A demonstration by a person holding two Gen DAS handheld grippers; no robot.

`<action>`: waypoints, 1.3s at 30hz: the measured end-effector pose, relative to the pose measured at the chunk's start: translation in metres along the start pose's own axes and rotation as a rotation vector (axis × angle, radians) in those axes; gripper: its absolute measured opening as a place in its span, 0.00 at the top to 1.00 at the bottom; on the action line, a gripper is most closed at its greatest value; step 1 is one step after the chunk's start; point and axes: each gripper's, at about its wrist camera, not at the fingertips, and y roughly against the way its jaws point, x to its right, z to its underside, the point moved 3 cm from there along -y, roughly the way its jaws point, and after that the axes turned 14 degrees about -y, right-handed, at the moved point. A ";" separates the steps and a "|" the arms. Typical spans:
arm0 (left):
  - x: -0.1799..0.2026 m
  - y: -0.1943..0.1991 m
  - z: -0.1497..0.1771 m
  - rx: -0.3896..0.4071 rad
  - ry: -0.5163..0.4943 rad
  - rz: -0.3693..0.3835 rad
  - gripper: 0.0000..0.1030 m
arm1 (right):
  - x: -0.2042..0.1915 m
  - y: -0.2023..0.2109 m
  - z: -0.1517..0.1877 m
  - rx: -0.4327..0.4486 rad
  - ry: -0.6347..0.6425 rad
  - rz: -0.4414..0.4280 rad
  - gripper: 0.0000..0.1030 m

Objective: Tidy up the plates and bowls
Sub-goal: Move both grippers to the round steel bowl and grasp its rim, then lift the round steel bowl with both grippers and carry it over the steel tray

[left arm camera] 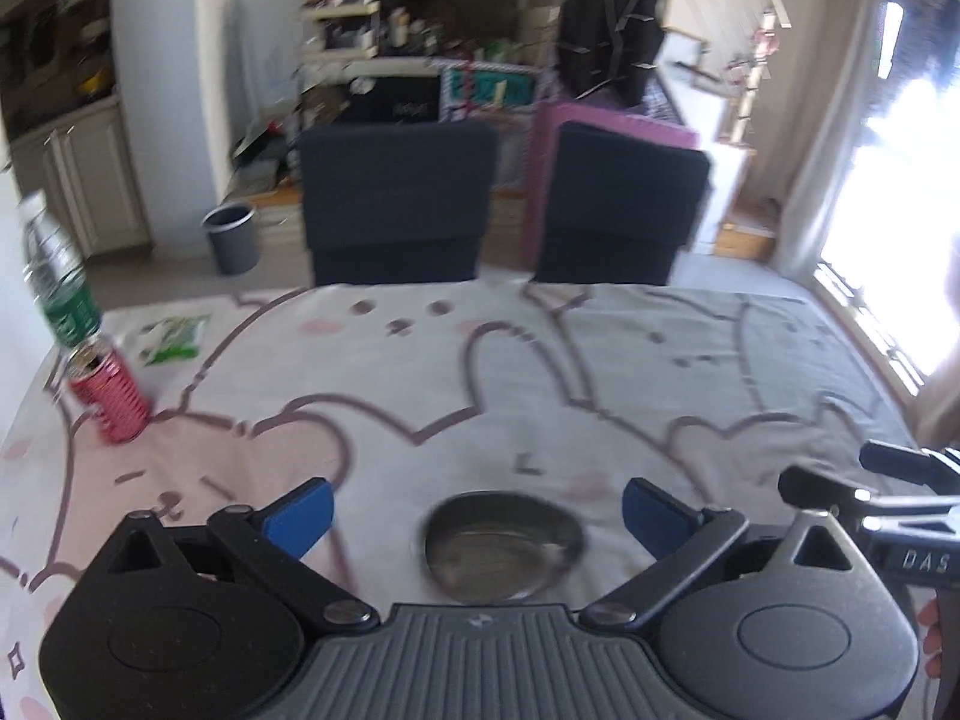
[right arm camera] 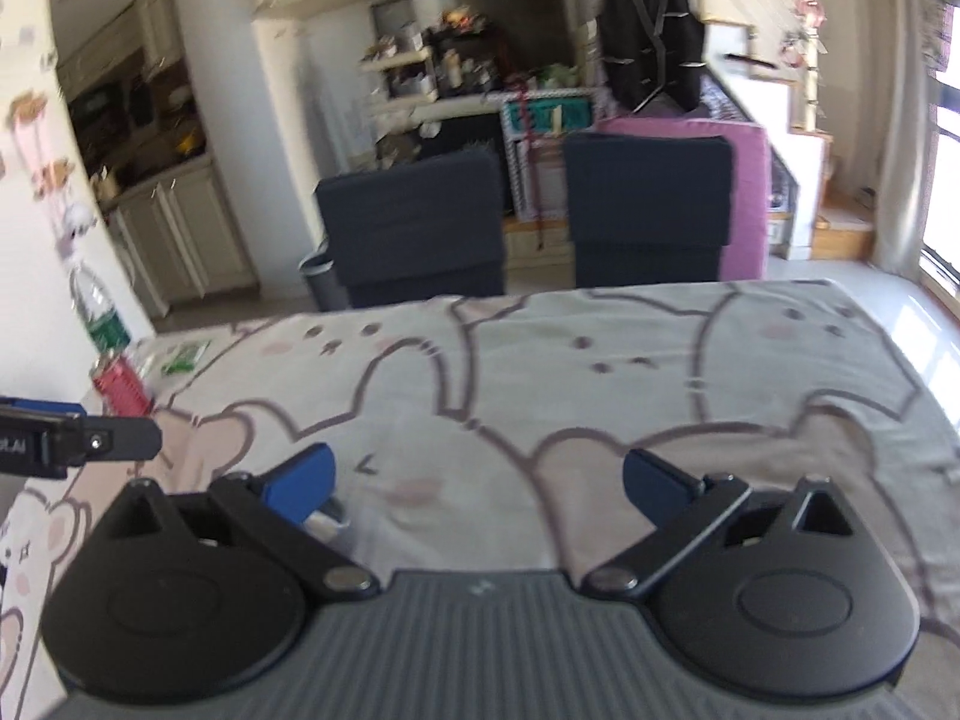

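A small shiny metal bowl (left arm camera: 504,546) sits upright on the bunny-print tablecloth (left arm camera: 480,372), low in the left wrist view. My left gripper (left arm camera: 477,507) hovers above it, open, its blue pads (left arm camera: 303,516) well apart and holding nothing. Part of the right gripper's black frame (left arm camera: 840,483) shows at the right edge. In the right wrist view my right gripper (right arm camera: 480,480) is open over bare cloth (right arm camera: 540,390). A sliver of shiny metal (right arm camera: 329,521) peeks from under its left finger; I cannot tell what it is. The left gripper's body (right arm camera: 78,438) enters at the left edge.
A red can (left arm camera: 108,399), a clear bottle with a green label (left arm camera: 57,276) and a green packet (left arm camera: 171,339) stand at the table's far left. Two dark chairs (left arm camera: 396,204) (left arm camera: 618,210) line the far edge. A grey bin (left arm camera: 231,237) is on the floor beyond.
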 end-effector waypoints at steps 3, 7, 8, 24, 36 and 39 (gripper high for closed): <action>-0.024 -0.016 0.007 -0.052 0.068 0.005 0.23 | -0.025 -0.029 0.003 -0.075 0.024 0.008 0.00; -0.043 -0.040 0.022 -0.132 0.149 0.047 0.40 | -0.051 -0.065 0.011 -0.189 -0.016 -0.035 0.16; -0.044 -0.045 0.026 -0.147 0.161 0.054 0.42 | -0.059 -0.073 0.014 -0.214 -0.023 -0.042 0.27; -0.020 -0.106 0.044 -0.293 0.118 0.043 0.73 | -0.082 -0.141 0.048 -0.403 -0.001 -0.021 0.70; -0.017 -0.102 0.040 -0.265 0.123 0.040 0.94 | -0.085 -0.134 0.051 -0.368 0.071 -0.005 0.88; -0.016 -0.089 0.029 -0.208 0.139 0.039 0.94 | -0.084 -0.125 0.042 -0.324 0.062 -0.014 0.89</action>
